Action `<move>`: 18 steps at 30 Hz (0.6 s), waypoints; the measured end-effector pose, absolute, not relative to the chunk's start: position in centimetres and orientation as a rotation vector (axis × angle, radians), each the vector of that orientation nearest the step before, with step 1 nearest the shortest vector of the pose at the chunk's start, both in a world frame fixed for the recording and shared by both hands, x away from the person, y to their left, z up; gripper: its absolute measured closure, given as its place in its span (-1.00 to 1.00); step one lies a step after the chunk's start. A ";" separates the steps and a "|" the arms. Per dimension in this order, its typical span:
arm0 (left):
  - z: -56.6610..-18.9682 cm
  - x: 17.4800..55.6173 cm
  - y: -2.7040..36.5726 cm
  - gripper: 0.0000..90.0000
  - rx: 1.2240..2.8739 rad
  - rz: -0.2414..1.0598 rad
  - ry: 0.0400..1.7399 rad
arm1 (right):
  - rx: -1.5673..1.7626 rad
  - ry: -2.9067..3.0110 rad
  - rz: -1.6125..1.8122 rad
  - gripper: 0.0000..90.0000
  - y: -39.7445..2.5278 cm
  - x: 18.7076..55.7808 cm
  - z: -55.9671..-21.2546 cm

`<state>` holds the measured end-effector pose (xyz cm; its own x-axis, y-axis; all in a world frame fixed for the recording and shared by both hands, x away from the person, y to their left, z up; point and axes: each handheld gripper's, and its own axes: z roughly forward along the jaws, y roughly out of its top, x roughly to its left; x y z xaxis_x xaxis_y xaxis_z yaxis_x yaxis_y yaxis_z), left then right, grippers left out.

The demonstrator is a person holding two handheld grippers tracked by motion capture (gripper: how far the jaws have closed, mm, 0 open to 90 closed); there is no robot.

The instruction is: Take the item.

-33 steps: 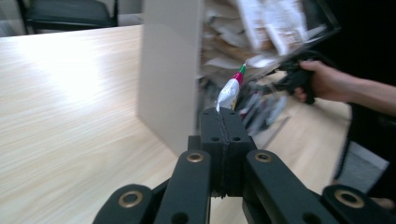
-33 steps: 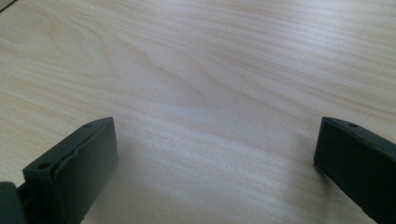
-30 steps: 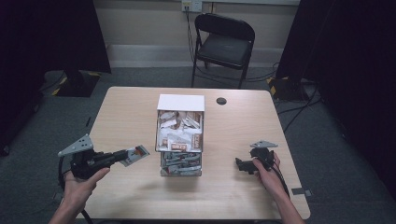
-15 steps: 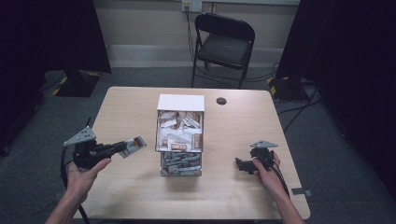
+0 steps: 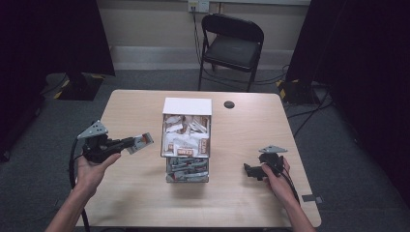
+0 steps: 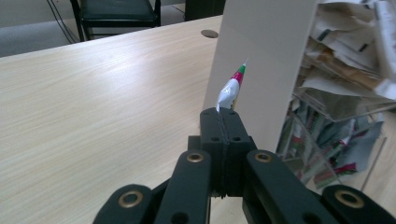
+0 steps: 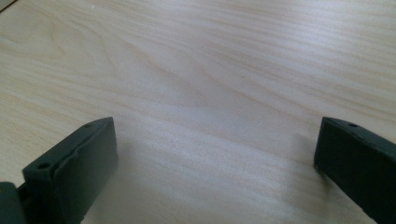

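My left gripper, left of centre, clamps a packet beside the organizer; my right gripper, lower right, stands apart.

Pale wood-grain bench, rounded corners, small dark round disc set near its far edge. Grey carpet floor all round. Black folding chair behind the bench, facing it. Cream back wall with a pale skirting strip and a socket, cables trailing across the floor. Black curtains hang at both sides. Even overhead light, soft shadows.
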<state>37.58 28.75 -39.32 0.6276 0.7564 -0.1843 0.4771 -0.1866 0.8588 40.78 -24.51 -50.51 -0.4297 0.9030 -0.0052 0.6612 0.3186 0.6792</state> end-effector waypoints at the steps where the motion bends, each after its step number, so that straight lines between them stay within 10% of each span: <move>1: -39.5 37.8 28.7 1.00 1.846 0.345 0.993 | 1.392 2.205 0.860 -1.00 -24.5 40.8 -50.5; 18: -42.5 41.3 27.4 1.00 1.913 0.371 1.079 | 1.391 2.206 0.860 -1.00 -24.5 40.8 -50.5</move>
